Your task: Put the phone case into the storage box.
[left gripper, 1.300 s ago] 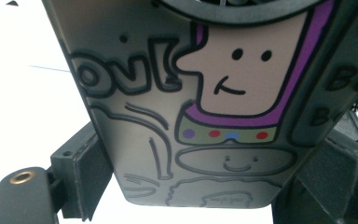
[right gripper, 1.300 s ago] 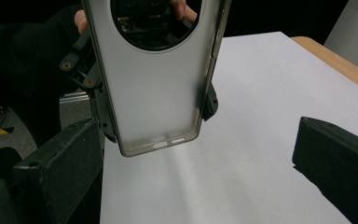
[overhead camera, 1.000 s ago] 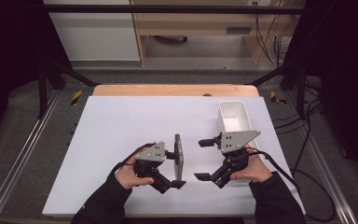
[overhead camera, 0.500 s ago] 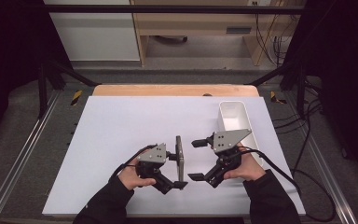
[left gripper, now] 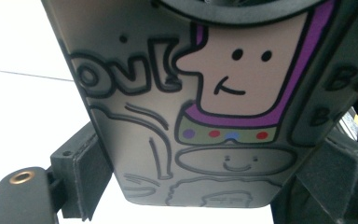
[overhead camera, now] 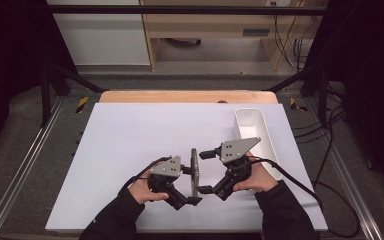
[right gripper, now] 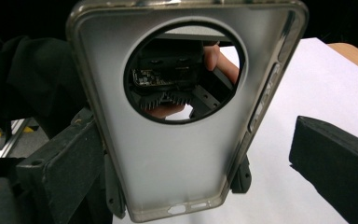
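Translucent grey phone case with cartoon print and round camera hole (overhead camera: pixel 194 171) stands on edge, clamped in left hand-held gripper (overhead camera: pixel 192 185); right hand-held gripper (overhead camera: pixel 203 171) gapes wide around it, not gripping, so handover looks about half done, release pending.

Count, high view: one phone case (overhead camera: pixel 194 172), stood on edge between the tools. Two handheld grippers: left gripper (overhead camera: pixel 192 185), right gripper (overhead camera: pixel 203 171). One white bin (overhead camera: pixel 250 131) at the right. One white table (overhead camera: pixel 130 135). Two hands, one per gripper.
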